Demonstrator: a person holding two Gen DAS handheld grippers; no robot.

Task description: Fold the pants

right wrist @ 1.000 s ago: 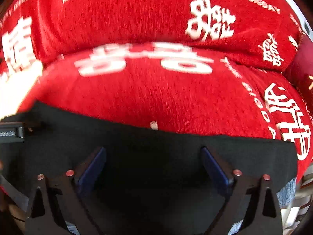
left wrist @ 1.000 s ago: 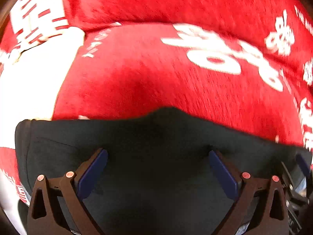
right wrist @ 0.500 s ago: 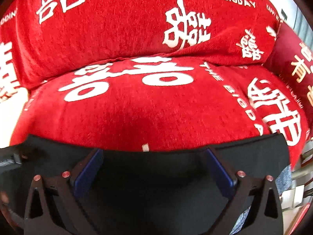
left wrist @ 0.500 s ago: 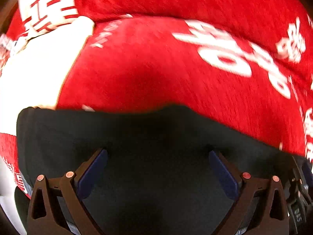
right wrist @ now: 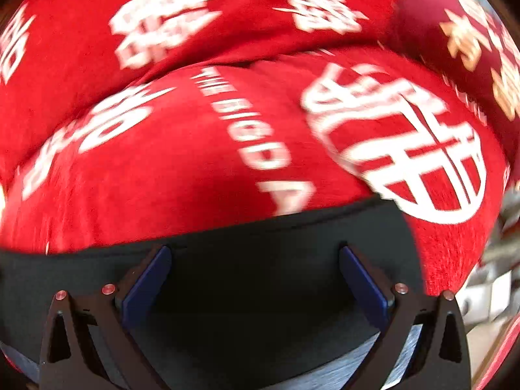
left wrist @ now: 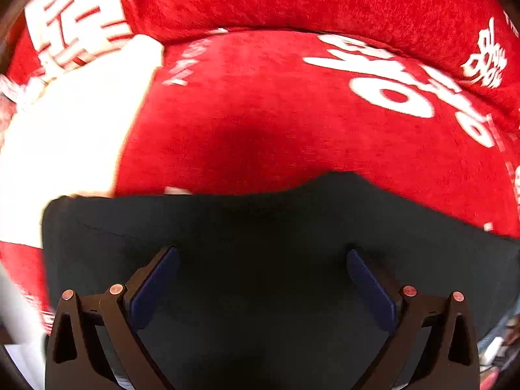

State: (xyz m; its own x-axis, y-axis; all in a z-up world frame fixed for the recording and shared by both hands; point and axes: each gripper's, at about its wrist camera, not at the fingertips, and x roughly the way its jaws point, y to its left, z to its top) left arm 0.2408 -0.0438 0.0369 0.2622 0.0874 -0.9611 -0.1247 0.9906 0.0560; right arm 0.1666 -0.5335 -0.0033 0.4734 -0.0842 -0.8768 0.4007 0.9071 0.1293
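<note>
Red sofa cushion (left wrist: 260, 123), dark pants (left wrist: 260, 253) on it

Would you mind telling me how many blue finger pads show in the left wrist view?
2: one pad left and one pad right, spread apart over the black pants.

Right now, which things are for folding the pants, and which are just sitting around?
For the job:
black pants
left gripper, open
right gripper, open

Just there:
red cover with white lettering, under the pants
white patch of fabric at the left
dark red cushion with gold characters at the right
</note>
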